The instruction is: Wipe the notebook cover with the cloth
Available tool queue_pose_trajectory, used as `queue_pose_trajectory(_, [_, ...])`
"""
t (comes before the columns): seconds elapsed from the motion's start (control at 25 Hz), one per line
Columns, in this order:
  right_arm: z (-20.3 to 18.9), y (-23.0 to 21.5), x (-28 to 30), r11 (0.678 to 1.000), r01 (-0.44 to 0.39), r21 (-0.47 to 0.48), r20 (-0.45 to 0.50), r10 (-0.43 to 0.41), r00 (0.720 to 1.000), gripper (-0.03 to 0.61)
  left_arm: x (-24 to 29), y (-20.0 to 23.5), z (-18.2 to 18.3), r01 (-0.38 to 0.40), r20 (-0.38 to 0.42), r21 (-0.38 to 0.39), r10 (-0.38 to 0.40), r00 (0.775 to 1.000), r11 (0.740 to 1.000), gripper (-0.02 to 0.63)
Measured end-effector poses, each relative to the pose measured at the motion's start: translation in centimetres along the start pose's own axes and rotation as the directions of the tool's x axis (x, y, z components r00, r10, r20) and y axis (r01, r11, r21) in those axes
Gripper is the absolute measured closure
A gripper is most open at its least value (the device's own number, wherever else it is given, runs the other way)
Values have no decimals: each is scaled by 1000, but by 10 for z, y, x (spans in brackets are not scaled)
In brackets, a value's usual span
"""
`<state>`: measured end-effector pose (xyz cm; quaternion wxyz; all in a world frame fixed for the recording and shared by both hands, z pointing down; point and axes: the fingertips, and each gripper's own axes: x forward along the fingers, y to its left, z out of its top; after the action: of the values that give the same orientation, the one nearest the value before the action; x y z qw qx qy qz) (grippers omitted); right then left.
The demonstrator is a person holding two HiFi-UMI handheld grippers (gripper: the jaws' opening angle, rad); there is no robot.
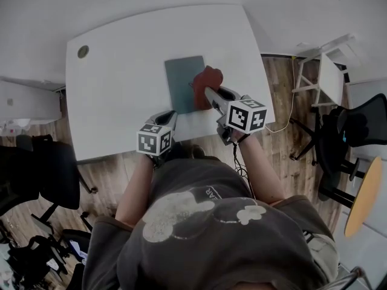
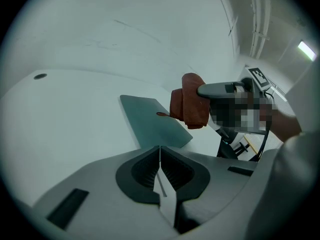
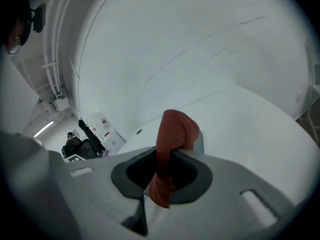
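1. 2 things matter here: the notebook [image 1: 184, 83] lies flat on the white desk [image 1: 115, 71], and the red-brown cloth [image 1: 208, 83] is at its right edge.
2. The right gripper [image 3: 165, 170] pinches a fold of the cloth. The cloth looks soft and light, so it will probably bunch under pressure.
3. The left gripper [image 2: 160, 170] is pressed together on nothing, just before the notebook's near edge.
4. The thin notebook looks light and could slide, so its near corner seems the best place to steady it.
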<state>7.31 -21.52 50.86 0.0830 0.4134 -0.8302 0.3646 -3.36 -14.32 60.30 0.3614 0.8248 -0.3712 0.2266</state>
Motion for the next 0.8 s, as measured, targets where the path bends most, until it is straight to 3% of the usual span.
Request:
queue_pose_trajectory(0.48, [6,4,16,1000,-8,-15,-13,8,1000,518,12,11,-7,20,-65,-24,-21,998,1000,611])
queue_pose_trajectory(0.68, [8,6,21,999,-17,-31,-32,16,999,518,15,9,-12,21,-106,32,-18,994,999,611])
queue_pose_trajectory(0.8, [5,11,29,999,-30,-42,-58,28,998,518,17,10,-12,41,-118,-9,-42,992,999,611])
